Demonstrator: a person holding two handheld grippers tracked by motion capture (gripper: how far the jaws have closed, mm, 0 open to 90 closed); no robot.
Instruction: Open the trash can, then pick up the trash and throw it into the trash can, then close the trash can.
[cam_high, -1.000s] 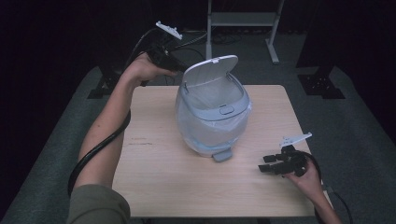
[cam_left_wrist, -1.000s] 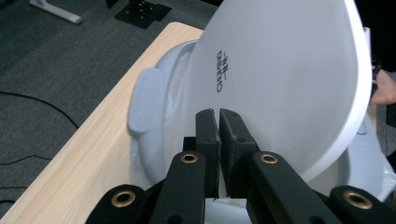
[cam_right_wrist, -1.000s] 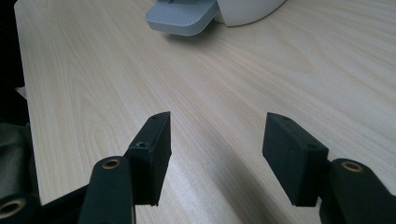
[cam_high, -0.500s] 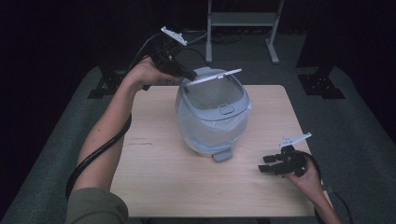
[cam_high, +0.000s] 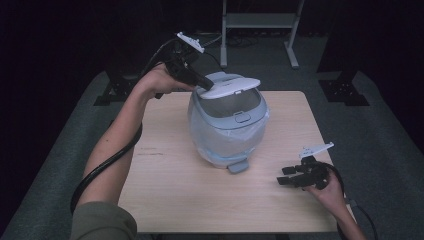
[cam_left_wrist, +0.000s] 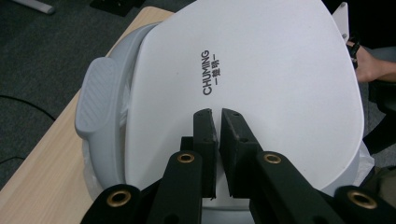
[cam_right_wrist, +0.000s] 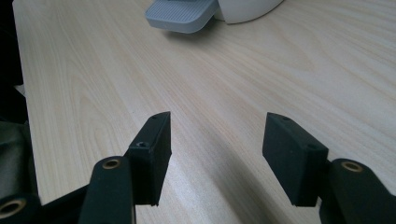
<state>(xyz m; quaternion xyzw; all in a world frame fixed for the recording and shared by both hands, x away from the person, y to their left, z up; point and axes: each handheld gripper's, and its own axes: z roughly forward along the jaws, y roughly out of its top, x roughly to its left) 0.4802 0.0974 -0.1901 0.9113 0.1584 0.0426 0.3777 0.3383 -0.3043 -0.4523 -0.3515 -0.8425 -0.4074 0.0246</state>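
A small grey-and-white pedal bin (cam_high: 227, 130) lined with a clear bag stands mid-table. Its white lid (cam_high: 230, 86) hovers nearly level just above the rim, with the dark opening showing under its front edge. My left gripper (cam_high: 204, 84) reaches in from the back left, shut, its tips resting on the rear of the lid. In the left gripper view the fingertips (cam_left_wrist: 218, 116) lie together on the lid (cam_left_wrist: 261, 60), with nothing between them. My right gripper (cam_high: 284, 176) rests open on the table at the front right, nothing in it. Its jaws (cam_right_wrist: 215, 140) point toward the grey pedal (cam_right_wrist: 182, 14).
The wooden table (cam_high: 165, 190) has bare surface to the left of and in front of the bin. The bin's pedal (cam_high: 238, 166) sticks out toward the front edge. A metal stand (cam_high: 260, 25) is on the dark floor behind the table.
The lid has swung down from upright to nearly level. My left gripper has followed it, moving right and over the lid's back edge. The right gripper has stayed put.
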